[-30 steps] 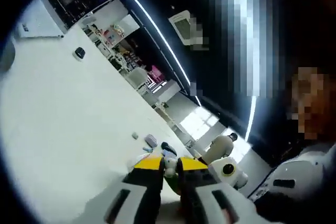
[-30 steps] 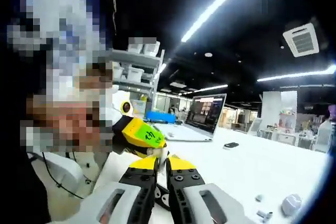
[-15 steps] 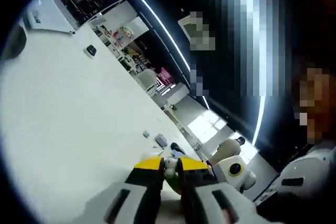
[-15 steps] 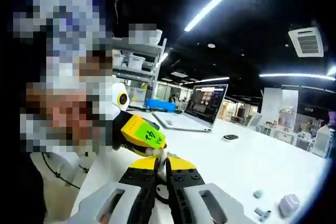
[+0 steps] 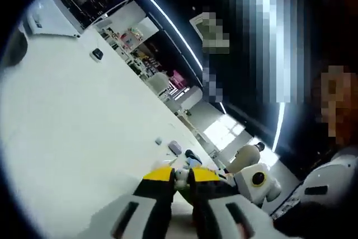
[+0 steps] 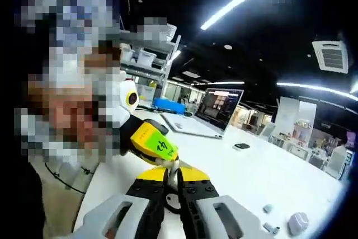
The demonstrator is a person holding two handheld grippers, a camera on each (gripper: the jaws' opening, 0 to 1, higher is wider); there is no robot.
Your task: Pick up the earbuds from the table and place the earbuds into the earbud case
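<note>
The left tongs (image 5: 182, 178), yellow-tipped on pale grey plastic bodies, are clamped on a small glossy white earbud (image 5: 181, 177) that sits between the tips; the right tongs (image 6: 172, 176), of the same make, are pressed together around a thin white piece at their tips, and what that piece is cannot be told; the left tongs also enter the right gripper view as a rounded yellow block with a green label (image 6: 154, 145), its tip touching the right tongs' tips; both pairs hang above a smooth, matte white tabletop (image 5: 78, 132); on it lie a rounded grey earbud case (image 6: 297, 223) with small pale bits (image 6: 270, 228) beside it, well apart from the tongs; farther back stand an open laptop (image 6: 208, 115) with a lit screen and a flat dark phone (image 6: 241, 146); compared with a second ago, the case and bits sit lower and nearer the rim in the right gripper view, and the laptop sits higher in the left gripper view, which is the cameras shifting; both tongs keep their grip.
</note>
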